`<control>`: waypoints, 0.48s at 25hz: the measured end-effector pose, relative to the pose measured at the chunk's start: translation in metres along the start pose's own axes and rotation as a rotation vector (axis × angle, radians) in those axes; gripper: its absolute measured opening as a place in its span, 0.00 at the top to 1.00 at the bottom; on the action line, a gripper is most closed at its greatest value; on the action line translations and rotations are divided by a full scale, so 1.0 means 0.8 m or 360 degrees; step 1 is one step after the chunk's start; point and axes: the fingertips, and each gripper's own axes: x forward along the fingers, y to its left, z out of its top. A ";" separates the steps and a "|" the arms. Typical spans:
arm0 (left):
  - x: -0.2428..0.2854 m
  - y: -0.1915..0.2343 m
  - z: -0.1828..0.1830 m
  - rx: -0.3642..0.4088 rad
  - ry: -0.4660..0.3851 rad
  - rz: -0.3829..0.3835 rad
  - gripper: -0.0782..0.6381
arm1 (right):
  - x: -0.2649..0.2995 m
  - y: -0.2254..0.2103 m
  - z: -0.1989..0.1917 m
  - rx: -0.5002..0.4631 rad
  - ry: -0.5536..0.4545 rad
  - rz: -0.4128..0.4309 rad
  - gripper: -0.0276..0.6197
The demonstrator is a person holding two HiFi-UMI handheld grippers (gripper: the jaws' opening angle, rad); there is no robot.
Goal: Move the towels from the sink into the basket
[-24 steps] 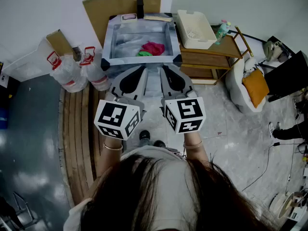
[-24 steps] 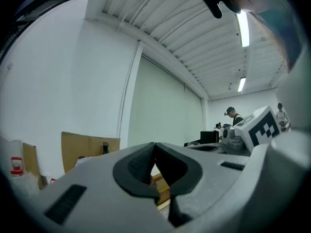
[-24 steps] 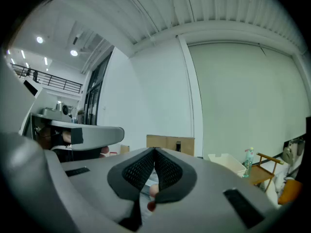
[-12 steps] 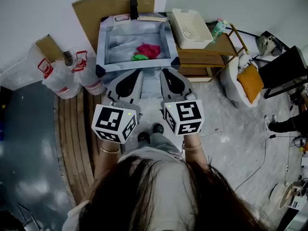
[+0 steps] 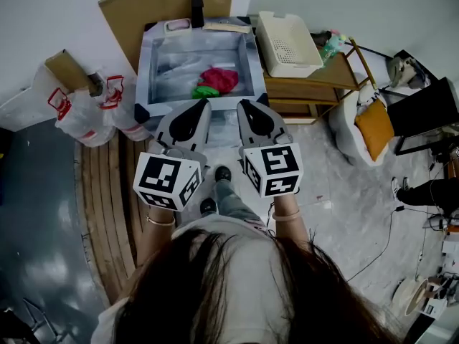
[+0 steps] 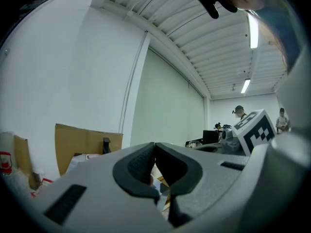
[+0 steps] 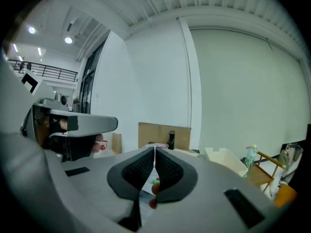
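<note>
The sink (image 5: pixel 147 70) stands straight ahead in the head view. A red towel (image 5: pixel 221 79) and a small green towel (image 5: pixel 204 92) lie at its front right. Through the shut jaws, the right gripper view shows slivers of both: the red towel (image 7: pixel 155 189), the green towel (image 7: pixel 155 181). The white basket (image 5: pixel 288 43) sits empty on a wooden shelf to the sink's right, and appears as the basket (image 7: pixel 224 158) in the right gripper view. My left gripper (image 5: pixel 203 104) (image 6: pixel 155 145) and right gripper (image 5: pixel 244 104) (image 7: pixel 154 149) are side by side at the sink's front edge, both shut and empty.
A black faucet (image 5: pixel 196 9) and brown cardboard (image 5: pixel 154 9) stand behind the sink. Bagged water jugs (image 5: pixel 100 110) sit on the floor at left. A wooden shelf (image 5: pixel 315 84) holds a green bottle (image 5: pixel 328 46). A chair with an orange cushion (image 5: pixel 374 129) is at right.
The person has stepped closer to the sink. Both grippers have moved forward together and now reach the sink's front edge. Their jaws look unchanged.
</note>
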 end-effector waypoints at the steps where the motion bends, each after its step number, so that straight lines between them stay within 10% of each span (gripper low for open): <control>1: 0.010 0.005 -0.001 -0.0004 0.0003 0.0007 0.88 | 0.008 -0.007 -0.001 -0.0002 0.0010 0.0009 0.91; 12: 0.115 0.051 0.001 -0.0043 0.0002 0.0101 0.88 | 0.101 -0.066 -0.022 -0.0072 0.0162 0.0188 0.91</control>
